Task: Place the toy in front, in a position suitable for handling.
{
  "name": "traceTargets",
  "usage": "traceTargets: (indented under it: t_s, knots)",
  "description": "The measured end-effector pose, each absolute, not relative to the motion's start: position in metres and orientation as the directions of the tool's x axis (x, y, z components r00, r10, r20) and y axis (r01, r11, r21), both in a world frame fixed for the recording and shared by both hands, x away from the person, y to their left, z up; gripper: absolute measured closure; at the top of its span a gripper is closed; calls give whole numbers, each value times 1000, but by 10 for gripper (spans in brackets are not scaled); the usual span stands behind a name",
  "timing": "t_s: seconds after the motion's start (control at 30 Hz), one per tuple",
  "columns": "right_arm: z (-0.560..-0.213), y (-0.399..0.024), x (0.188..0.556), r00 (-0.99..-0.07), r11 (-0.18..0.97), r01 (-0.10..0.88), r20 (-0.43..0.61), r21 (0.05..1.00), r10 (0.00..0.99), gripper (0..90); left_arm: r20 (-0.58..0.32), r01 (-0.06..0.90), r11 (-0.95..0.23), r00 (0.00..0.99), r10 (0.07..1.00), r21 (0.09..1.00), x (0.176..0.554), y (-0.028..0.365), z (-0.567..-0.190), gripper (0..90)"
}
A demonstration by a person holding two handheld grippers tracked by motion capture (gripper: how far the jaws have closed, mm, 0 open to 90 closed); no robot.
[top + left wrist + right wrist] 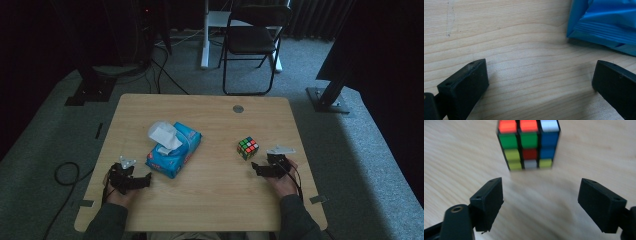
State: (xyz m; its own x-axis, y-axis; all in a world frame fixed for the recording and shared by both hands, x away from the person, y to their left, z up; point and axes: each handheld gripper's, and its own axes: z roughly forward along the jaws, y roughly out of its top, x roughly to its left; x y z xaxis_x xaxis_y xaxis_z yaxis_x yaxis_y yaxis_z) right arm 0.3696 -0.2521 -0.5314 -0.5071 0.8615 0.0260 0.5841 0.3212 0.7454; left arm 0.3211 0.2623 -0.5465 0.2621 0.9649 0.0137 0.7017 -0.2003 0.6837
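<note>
A scrambled colour cube (247,148) (529,145) stands on the wooden table (215,195), right of centre. My right gripper (258,167) (540,192) lies just short of it on the near side, jaws open and empty, the cube a little beyond the tips. A blue tissue pack (173,148) (604,22) with a white tissue sticking up sits left of centre. My left gripper (145,179) (541,77) rests low over the table at the pack's near left corner, jaws wide open with bare wood between them.
A round grey cap (238,108) is set in the table near its far edge. Beyond the table stand a black folding chair (252,40) and a white desk leg (205,35) on grey carpet, with cables (65,172) on the floor at the left.
</note>
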Motion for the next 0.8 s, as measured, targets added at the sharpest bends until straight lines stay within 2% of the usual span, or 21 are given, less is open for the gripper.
traceTargets:
  t_s: [0.13,0.33,0.4,0.43,0.47,0.5,0.67,0.8]
  knots:
    - [-525,-240,378,-521,324,555,17,766,853,152,14,702,-201,262,965,684,321,262,-546,6]
    - [-519,-224,400,-528,325,538,11,778,849,167,14,702,-200,262,965,684,321,262,-546,6]
    - [-519,-223,403,-526,320,545,19,775,850,189,14,702,-201,262,965,684,321,262,-546,6]
    - [-520,-220,409,-530,318,549,27,773,848,270,14,702,-200,262,965,684,321,262,-546,6]
    - [-520,-220,409,-530,318,549,27,773,848,270,14,702,-200,262,965,684,321,262,-546,6]
    - [-521,-218,411,-532,326,545,18,773,846,333,14,702,-200,262,965,684,321,262,-546,6]
    - [-521,-214,409,-535,342,532,-5,775,845,339,14,702,-200,262,965,684,321,262,-547,6]
    - [-521,-192,395,-626,406,485,-16,775,779,339,14,702,-200,262,965,684,321,262,-547,6]
